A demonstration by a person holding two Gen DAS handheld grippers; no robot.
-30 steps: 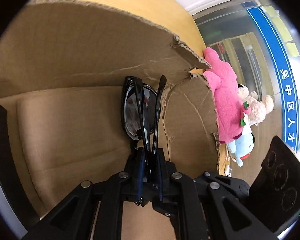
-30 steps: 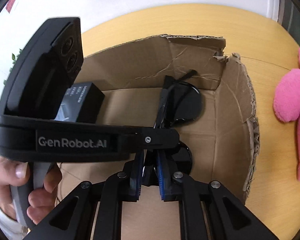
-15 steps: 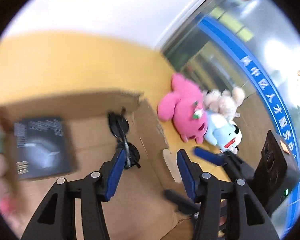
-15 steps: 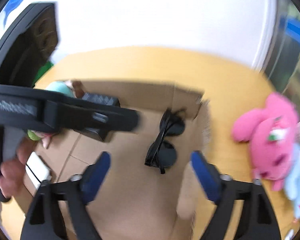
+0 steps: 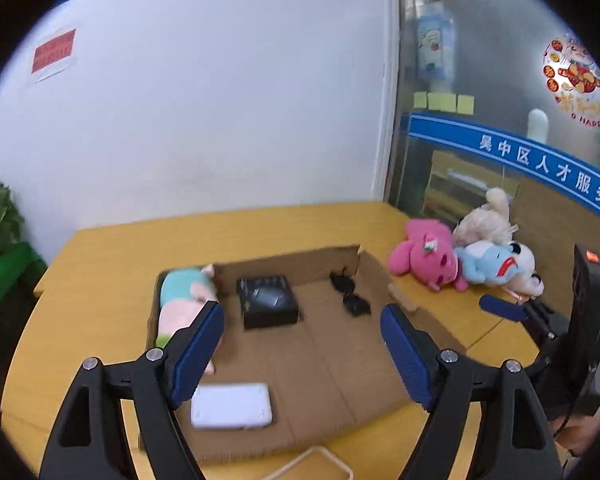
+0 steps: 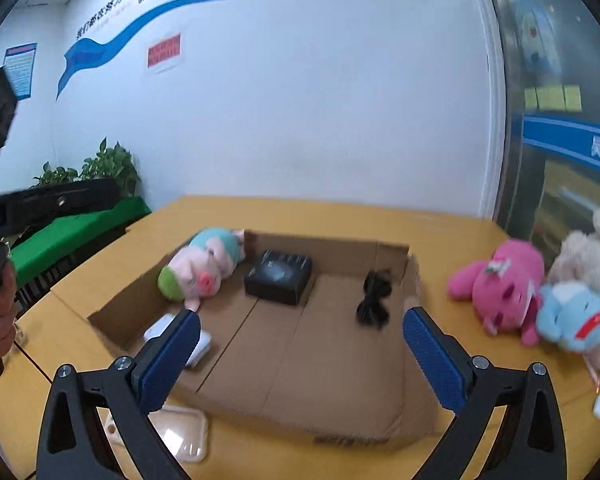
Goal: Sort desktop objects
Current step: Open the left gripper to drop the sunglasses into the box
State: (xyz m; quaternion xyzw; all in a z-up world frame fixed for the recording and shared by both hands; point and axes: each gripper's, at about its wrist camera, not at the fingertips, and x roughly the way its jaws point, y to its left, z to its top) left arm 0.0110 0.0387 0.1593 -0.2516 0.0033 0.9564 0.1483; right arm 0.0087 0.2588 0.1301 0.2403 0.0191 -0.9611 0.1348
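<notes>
A brown corrugated cardboard box [image 6: 340,364] lies on a yellow-orange wooden table [image 6: 340,216]. In it, far left, is a plush pig [image 6: 204,268] of pale pink with a mint-green back and lime-green foot; beside it a glossy black rectangular box [image 6: 278,278]; at the right, black sunglasses [image 6: 374,300]; near left, a plain white flat case [image 5: 232,404]. Right of the carton lie a hot-pink plush bear [image 6: 500,284], a sky-blue plush dog [image 6: 576,316] with a red mark, and a cream fluffy plush [image 6: 588,252]. The wall [image 6: 300,100] is white with a blue wave stripe.

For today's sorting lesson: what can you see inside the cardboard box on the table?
Inside the cardboard box: a pig plush toy, a black box, folded sunglasses and a flat white item. Anything beneath these is hidden.
</notes>
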